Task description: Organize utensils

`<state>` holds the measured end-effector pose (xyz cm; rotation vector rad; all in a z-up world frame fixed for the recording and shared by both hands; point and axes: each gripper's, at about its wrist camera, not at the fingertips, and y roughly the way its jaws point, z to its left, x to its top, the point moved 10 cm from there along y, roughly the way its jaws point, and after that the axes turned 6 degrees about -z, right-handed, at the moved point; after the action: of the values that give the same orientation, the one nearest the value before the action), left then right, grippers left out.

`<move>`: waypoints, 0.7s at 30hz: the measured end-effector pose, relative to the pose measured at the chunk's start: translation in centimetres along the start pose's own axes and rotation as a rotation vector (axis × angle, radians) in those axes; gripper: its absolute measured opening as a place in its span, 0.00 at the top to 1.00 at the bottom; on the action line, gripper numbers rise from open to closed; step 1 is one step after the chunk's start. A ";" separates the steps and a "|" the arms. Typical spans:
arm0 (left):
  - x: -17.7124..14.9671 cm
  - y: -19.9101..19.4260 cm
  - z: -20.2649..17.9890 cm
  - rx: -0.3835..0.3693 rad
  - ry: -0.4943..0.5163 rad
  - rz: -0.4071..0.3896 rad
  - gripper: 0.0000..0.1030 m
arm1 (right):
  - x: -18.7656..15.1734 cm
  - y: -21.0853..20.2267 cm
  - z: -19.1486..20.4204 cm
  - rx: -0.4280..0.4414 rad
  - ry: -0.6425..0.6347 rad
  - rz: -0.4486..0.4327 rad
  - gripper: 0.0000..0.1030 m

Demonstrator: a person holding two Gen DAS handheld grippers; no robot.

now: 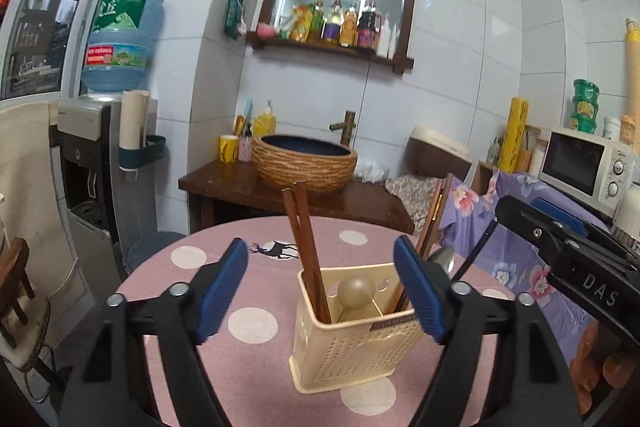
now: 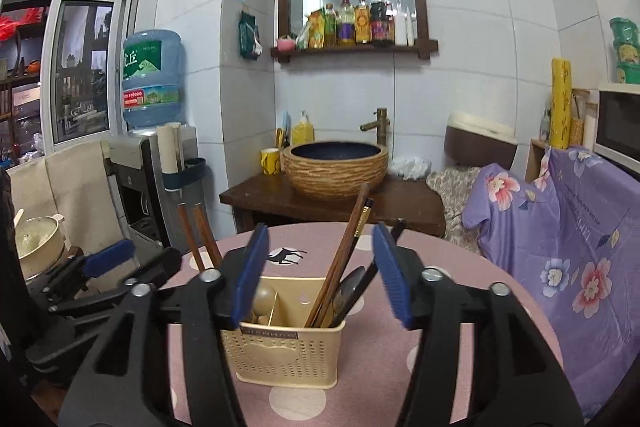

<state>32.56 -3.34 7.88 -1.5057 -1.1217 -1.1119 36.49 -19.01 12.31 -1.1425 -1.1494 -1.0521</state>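
While both grippers hang over the pink tabletop [image 1: 256, 323], nothing is held: left gripper [image 1: 320, 291] jaws wide, right gripper [image 2: 320, 279] jaws wide too.

Cream utensil holder [image 1: 352, 339] sits just ahead of the left jaws, nearer the right pad; in the right view it sits between and below the jaws. Left pair of chopsticks [image 1: 306, 247] stands in its left compartment, between the left jaws. Right pair of chopsticks [image 2: 344, 247] leans in the right compartment with a spoon [image 2: 350, 291], between the right jaws. Round-headed utensil [image 1: 356, 291] in the middle.

Handling guess: chopsticks are light, stiff, thin and probably slick, so pinch both together mid-shaft, above the rim. Holder looks like light plastic and may tip or slide if sticks drag sideways.
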 end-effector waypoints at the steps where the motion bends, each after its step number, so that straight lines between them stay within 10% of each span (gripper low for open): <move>1: -0.1 -0.8 0.2 0.004 -0.002 -0.017 0.14 | -0.2 -0.7 -0.1 -0.007 0.007 -0.014 0.20; 6: -2.2 -5.5 1.8 0.021 -0.006 -0.089 0.05 | -4.3 -5.6 -0.3 -0.047 -0.005 -0.034 0.06; 21: -12.9 -15.3 5.7 0.139 -0.050 -0.009 0.05 | -18.1 -16.1 1.1 -0.152 -0.064 0.043 0.06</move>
<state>16.11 2.82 -3.28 -1.4277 -1.2161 -0.9859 18.34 -19.30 -3.78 -1.3234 -1.1044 -1.0911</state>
